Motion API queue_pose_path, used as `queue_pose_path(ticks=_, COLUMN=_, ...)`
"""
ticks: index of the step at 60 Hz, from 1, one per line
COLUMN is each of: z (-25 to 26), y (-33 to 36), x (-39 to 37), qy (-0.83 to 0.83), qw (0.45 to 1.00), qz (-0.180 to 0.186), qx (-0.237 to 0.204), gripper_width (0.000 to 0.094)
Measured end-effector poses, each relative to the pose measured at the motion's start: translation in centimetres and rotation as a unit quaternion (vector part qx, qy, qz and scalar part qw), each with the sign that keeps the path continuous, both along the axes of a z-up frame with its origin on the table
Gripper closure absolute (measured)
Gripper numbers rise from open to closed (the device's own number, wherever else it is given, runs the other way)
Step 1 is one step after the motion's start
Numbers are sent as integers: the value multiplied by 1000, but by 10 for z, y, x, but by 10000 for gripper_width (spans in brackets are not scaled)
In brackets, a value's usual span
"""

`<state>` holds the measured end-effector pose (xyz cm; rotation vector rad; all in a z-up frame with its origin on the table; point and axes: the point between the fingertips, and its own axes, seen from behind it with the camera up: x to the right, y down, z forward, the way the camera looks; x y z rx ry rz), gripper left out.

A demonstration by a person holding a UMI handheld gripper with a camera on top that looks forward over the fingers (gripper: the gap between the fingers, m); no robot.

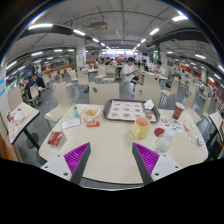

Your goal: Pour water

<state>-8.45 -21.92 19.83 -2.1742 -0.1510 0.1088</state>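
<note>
Gripper view: The claw is raised above the near edge of the desk, level and pointing forward across it. Its two fingers are spread wide apart, released, with nothing between them. Just ahead of the right finger stands a clear cup, and just beyond that an orange-tinted cup. A darker cup stands farther right. A tray with rows of round hollows lies at the desk's middle, well beyond the fingers. Small items, possibly food packets, lie left of the tray. Chairs and other desks fill the hall behind.
</note>
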Motion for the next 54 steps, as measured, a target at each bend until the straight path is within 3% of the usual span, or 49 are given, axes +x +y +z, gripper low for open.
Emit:
queue_pose_path(ticks=28, z=-78, y=-8, x=130, qy=-24, qw=998, qz=-57, qx=18, gripper_width=88)
queue_pose_path(ticks=47, z=-119, y=64, x=176, qy=-15, qw=994, qz=-85, qx=73, gripper_width=87)
queue_pose_path(ticks=54, z=-131, y=88, x=181, qy=-5, qw=992, qz=-95, qx=83, gripper_width=168)
